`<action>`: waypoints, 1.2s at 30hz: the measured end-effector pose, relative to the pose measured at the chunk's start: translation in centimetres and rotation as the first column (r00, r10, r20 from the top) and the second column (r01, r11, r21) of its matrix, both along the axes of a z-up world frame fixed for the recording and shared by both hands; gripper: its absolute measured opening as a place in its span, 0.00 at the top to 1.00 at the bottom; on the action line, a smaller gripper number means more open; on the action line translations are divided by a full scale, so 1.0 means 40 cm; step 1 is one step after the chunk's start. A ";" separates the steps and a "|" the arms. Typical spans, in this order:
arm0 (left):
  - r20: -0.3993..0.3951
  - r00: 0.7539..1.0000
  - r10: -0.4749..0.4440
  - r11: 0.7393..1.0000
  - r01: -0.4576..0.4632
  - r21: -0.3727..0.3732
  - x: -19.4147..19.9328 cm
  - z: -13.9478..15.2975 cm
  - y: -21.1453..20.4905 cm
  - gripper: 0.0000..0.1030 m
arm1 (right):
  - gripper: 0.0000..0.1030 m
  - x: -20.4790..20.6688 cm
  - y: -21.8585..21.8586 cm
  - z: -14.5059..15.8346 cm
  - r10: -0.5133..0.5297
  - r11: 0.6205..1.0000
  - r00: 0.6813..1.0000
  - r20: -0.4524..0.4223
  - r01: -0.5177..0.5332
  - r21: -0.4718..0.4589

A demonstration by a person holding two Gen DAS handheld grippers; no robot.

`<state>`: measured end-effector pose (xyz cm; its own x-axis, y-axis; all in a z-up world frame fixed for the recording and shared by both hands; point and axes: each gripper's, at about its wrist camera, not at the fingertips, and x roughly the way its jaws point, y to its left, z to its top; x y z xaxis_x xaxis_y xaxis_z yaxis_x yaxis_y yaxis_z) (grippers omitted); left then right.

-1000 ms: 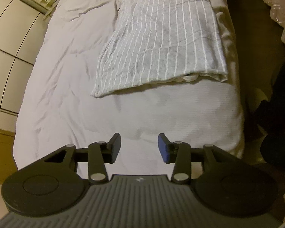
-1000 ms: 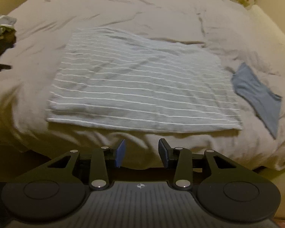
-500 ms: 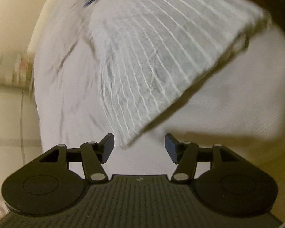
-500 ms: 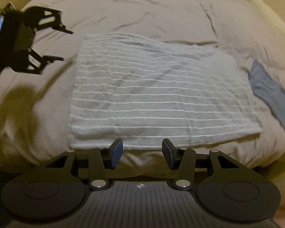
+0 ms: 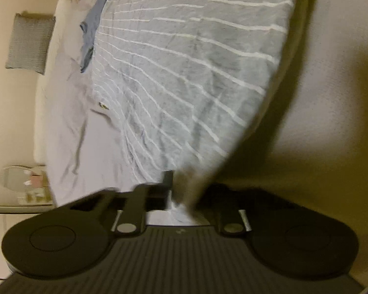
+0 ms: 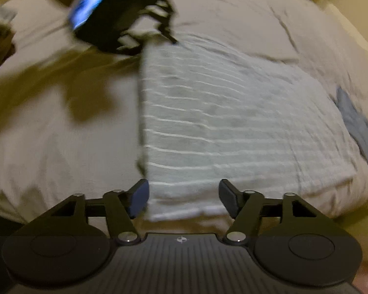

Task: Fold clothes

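Both grippers have closed in on the striped garment since half a second ago; the left gripper then had its jaws apart short of the near corner, and now that corner runs down between them, the cloth bunching at the throat of the tool; the picture is blurred, but the jaws look drawn together on the fabric, so I judge the corner pinched. From the right wrist view the left gripper sits at about 11 o'clock, at the far left corner of the garment, which fits a grasp taken there in order to carry that edge across.

The right gripper has its jaws wide apart and holding nothing; the near edge of the garment lies between the two blue pads, at 12 o'clock just ahead, placed so that closing would take the near left corner. With one corner in each tool the left side could be lifted evenly and folded over.

The garment lies spread flat on the bed, grey with thin white stripes; a smaller blue cloth lies at 3 o'clock, just past the garment's right edge, apart from the work.
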<state>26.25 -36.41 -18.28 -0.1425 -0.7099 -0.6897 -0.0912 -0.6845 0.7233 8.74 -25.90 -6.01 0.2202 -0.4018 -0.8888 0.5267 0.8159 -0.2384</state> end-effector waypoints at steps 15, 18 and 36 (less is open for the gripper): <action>-0.039 0.999 0.004 0.991 0.001 0.134 0.004 0.044 -0.033 0.95 | 0.93 0.053 -0.017 -0.125 0.088 0.978 0.979 -0.185 -0.120 -0.170; -0.045 0.999 0.001 0.992 0.004 0.128 0.010 0.071 -0.026 0.96 | 0.96 0.025 -0.041 -0.069 0.088 0.985 0.988 -0.131 -0.106 -0.137; 0.002 0.994 -0.107 0.980 0.105 0.168 -0.064 0.380 -0.190 0.97 | 0.95 -0.159 -0.302 0.282 -0.080 0.993 0.973 0.215 0.059 0.106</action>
